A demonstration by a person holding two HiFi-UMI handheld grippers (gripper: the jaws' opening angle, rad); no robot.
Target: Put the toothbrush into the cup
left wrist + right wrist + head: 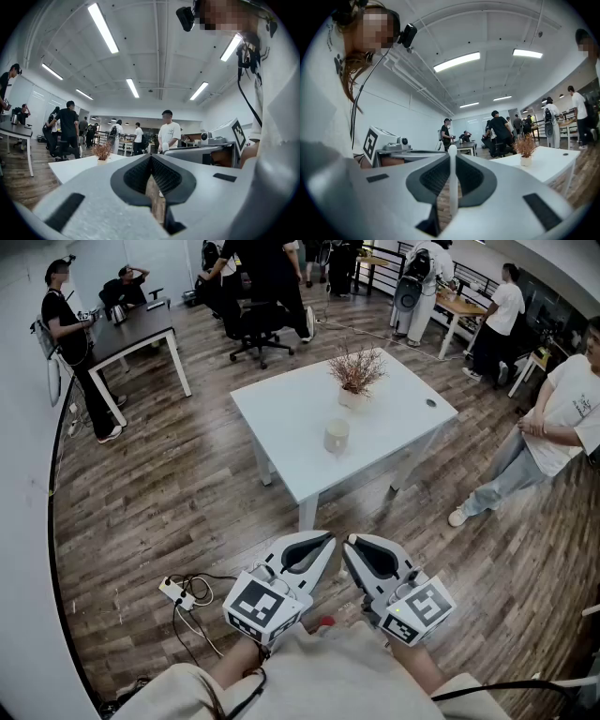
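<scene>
Right gripper (453, 183) is clamped on the toothbrush (452, 157) — a slim, stiff, light, smooth white shaft, likely to pivot. Left gripper (153, 185) has its jaws together, holding nothing. The cup (336, 435) stands far ahead on the table (281, 418) — well apart from both.

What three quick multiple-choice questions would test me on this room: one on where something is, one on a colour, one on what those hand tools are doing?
1. Where is the cup?
A. on the floor
B. on the white table
C. on a chair

2. What colour is the toothbrush?
A. white
B. red
C. black

3. What is the right gripper doing?
A. lying on the table
B. open and empty
C. its fingers are shut on the toothbrush

Answers:
1. B, the cup stands near the table's middle.
2. A, its handle shows white in the right gripper view.
3. C, the fingers clamp the handle between them.
</scene>
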